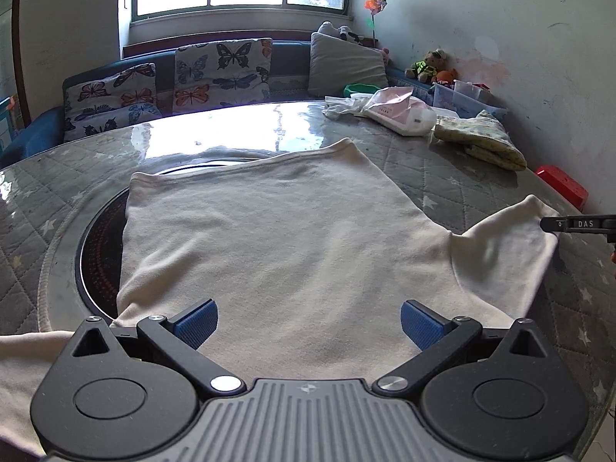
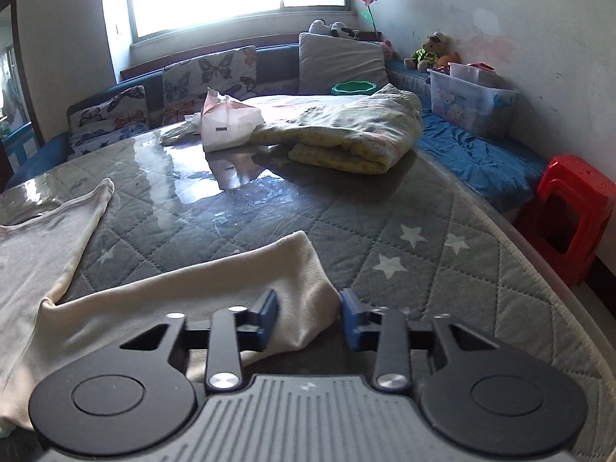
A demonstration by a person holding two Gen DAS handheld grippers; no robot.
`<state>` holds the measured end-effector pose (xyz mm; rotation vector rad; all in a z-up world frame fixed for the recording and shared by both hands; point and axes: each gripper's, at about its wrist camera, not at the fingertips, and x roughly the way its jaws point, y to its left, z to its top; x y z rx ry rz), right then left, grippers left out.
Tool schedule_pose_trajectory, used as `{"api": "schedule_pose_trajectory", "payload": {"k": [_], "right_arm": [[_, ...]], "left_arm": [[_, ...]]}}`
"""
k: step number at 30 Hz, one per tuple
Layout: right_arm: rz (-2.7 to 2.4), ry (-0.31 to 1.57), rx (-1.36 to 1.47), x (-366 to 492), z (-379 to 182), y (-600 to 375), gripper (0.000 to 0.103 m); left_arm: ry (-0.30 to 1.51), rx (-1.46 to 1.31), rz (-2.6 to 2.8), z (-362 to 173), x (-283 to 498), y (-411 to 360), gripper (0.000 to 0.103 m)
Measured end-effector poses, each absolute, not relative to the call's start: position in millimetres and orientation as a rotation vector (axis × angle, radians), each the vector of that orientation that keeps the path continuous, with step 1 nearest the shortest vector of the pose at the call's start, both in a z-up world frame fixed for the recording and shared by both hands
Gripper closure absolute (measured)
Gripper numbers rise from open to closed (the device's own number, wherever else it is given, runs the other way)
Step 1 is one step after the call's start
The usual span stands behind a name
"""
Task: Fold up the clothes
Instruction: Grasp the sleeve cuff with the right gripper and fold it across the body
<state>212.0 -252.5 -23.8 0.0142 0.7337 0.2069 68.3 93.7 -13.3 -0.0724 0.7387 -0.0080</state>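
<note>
While the left gripper (image 1: 309,321) is hovering with fingers spread wide over the near edge of the cream shirt (image 1: 269,238), the right gripper (image 2: 310,313) is straddling the cuff of its sleeve (image 2: 215,288), fingers partly apart and not pinching. The shirt is lying flat on the table (image 2: 385,223). The sleeve fold seems in hand; closing on the cuff looks needed next. Farther off, a folded blanket (image 2: 346,134) is resting.
</note>
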Motion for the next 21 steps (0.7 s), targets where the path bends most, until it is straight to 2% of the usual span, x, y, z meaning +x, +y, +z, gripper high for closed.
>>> {"api": "schedule_pose_trajectory", "payload": {"k": [1,4,14,21], "right_arm": [[0.225,0.726,0.027,210.1,-19.3,-251.4,0.090],[0.279,0.702,0.063,204.4,-5.8,-247.9,0.094],[0.457,0.619,0.186,185.6,39.4,-236.2,0.094],[0.665,0.604,0.236,174.0,76.2,-190.6,0.094]], "left_arm": [[0.739,-0.068,-0.014,-13.4,67.9,91.6,0.000],[0.741,-0.059,-0.031,-13.3,67.6,85.5,0.000],[0.743,-0.037,-0.107,-16.2,66.6,65.3,0.000],[0.714,-0.020,-0.121,-13.0,50.9,67.0,0.000]]}}
